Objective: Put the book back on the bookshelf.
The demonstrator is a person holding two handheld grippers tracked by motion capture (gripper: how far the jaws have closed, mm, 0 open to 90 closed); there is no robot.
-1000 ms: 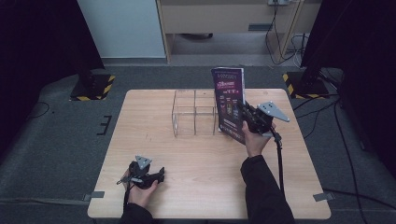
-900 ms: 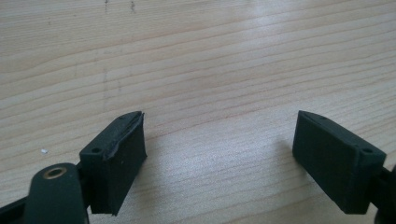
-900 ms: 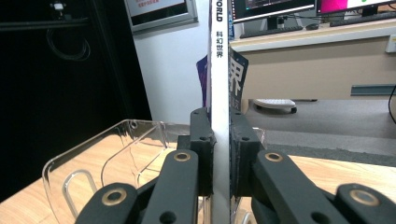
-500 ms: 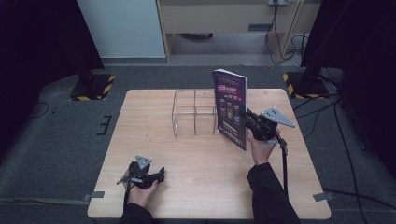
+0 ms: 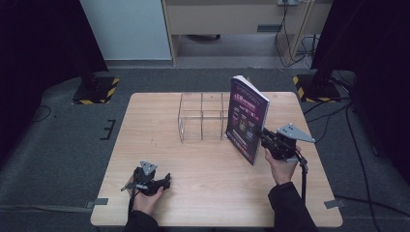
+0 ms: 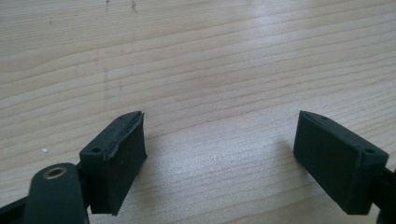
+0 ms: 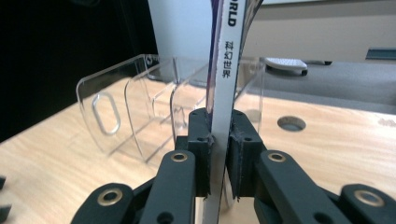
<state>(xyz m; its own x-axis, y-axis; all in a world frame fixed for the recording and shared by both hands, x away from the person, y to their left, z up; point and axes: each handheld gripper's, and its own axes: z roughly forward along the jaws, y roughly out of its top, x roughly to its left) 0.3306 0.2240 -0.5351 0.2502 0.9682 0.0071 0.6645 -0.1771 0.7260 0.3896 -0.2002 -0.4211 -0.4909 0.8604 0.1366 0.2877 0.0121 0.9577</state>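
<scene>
Between the right gripper's [image 7: 217, 154] pads, clamped by its spine: the magazine [image 5: 246, 118], upright, lower edge just above the table [image 5: 208, 193], beside the right end of the clear acrylic organizer [image 5: 202, 116]. Compared with a second ago, shifted a little toward the person and to the right, away from the organizer's end wall, still vertical and gripped low on the spine. Likely meaning: carried along toward a slot or a new resting spot, not yet set down; insertion into a compartment still ahead.

Farther out, near the front-left edge, resting on the wood in the left hand: the left gripper [image 5: 151, 180], unmoved, jaws spread wide with nothing between.

From the high view: the purple cover and the gap between magazine and organizer. From the right gripper view instead: the white spine with printed lettering pinched tight, the organizer's curved dividers [image 7: 140, 121] behind, and a round hole [image 7: 291, 123] in the tabletop. From the left gripper view: bare wood grain between parted pads [image 6: 119, 158].
</scene>
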